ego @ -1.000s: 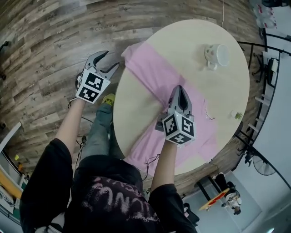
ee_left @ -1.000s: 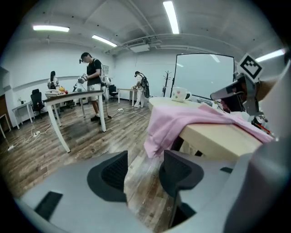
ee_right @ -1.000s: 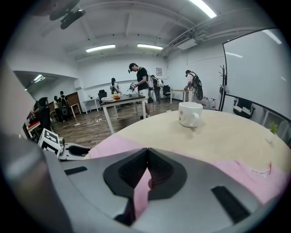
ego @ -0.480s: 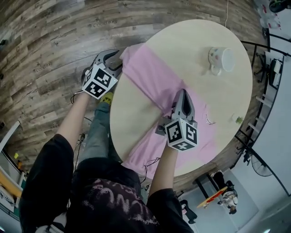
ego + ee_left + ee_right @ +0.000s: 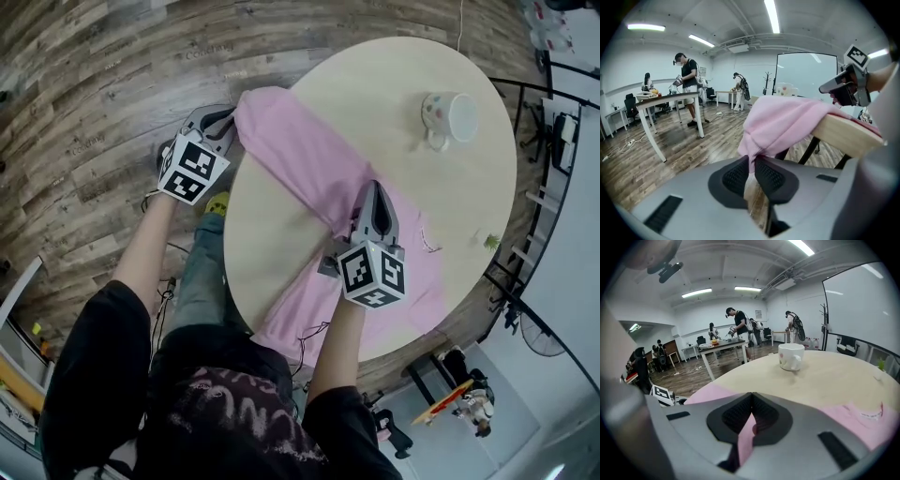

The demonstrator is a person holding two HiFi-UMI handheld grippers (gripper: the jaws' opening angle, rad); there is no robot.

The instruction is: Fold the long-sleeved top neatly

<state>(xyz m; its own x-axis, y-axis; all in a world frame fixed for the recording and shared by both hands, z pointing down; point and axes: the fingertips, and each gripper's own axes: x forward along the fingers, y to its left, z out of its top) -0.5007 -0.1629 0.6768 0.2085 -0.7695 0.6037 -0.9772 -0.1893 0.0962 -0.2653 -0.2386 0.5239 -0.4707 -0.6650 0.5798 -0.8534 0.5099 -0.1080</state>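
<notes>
Altogether, two claws, one pink long-sleeved top, one round wooden counter and one white mug are on show. The top lies in a slanting band across the counter, from the far left rim to the near rim. It is plain soft pink and rumpled into ridges where it is gathered.

One end spills over the left rim. There the left claw has just been closing, and its dark ribbed pads are clenched on a pinch of the pink cloth, which bunches and drapes above them. The right claw sits at the middle of the counter, its pads pressed together on a thin upright fold of the same cloth.

The mug stands alone on bare wood, well apart from the top. A small white label lies on the pink cloth to the right of the right claw.

The near end of the top hangs over the counter's near rim, and the right arm and marker cube partly cover it. Which part is sleeve and which is body cannot be told. A small green thing at the right rim is too small to name. Several people stand in the room behind.
</notes>
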